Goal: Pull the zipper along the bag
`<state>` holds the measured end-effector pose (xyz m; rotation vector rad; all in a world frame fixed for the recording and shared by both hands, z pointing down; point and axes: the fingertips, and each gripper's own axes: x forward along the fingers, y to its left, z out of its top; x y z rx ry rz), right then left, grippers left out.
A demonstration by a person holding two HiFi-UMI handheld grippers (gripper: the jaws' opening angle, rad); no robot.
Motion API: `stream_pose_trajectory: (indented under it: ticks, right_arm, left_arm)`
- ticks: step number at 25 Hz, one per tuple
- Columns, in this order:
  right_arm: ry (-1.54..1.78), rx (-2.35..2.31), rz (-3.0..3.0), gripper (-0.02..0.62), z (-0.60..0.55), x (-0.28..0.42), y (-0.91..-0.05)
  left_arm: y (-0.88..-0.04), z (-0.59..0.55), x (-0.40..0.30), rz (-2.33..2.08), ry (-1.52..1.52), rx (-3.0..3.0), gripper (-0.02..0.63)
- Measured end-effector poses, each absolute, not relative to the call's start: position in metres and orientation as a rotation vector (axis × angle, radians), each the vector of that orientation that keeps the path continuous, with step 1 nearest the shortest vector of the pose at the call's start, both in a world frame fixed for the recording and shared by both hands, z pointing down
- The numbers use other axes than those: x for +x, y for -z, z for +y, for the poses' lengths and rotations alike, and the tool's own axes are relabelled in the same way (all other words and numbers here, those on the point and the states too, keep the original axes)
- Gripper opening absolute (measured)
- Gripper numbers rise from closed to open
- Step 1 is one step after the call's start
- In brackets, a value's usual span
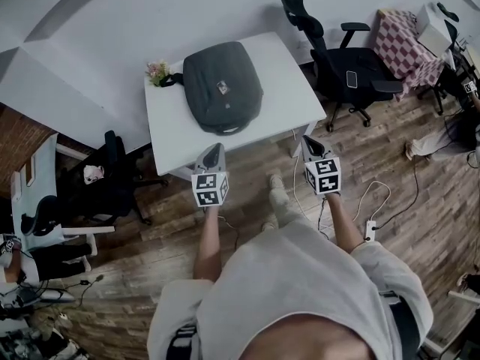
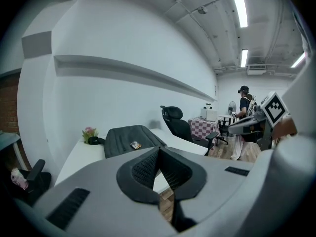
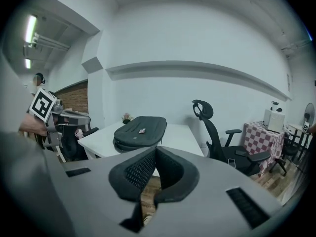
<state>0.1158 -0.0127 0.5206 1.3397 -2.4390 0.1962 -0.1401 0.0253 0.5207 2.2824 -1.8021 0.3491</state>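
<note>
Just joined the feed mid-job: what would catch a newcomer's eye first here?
The dark grey fabric bag lies flat in the middle of the white rectangular table. Closer to the person, the left gripper and right gripper are by the table's near edge, both shut and empty, not touching the bag. A black office chair stands at the table's right.

Dark bag (image 1: 223, 86) flat on white table (image 1: 289, 88), black chair (image 1: 339, 67) alongside.
</note>
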Motion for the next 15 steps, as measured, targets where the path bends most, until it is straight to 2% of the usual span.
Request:
stream_pose_trajectory:
  ticks: [15]
  right_arm:
    - [-0.269,1.183,-2.481,0.014,-0.163,0.069,-0.55]
  left_arm:
    - [-0.548,-0.093,-0.165,-1.805,-0.488,2.198,0.026]
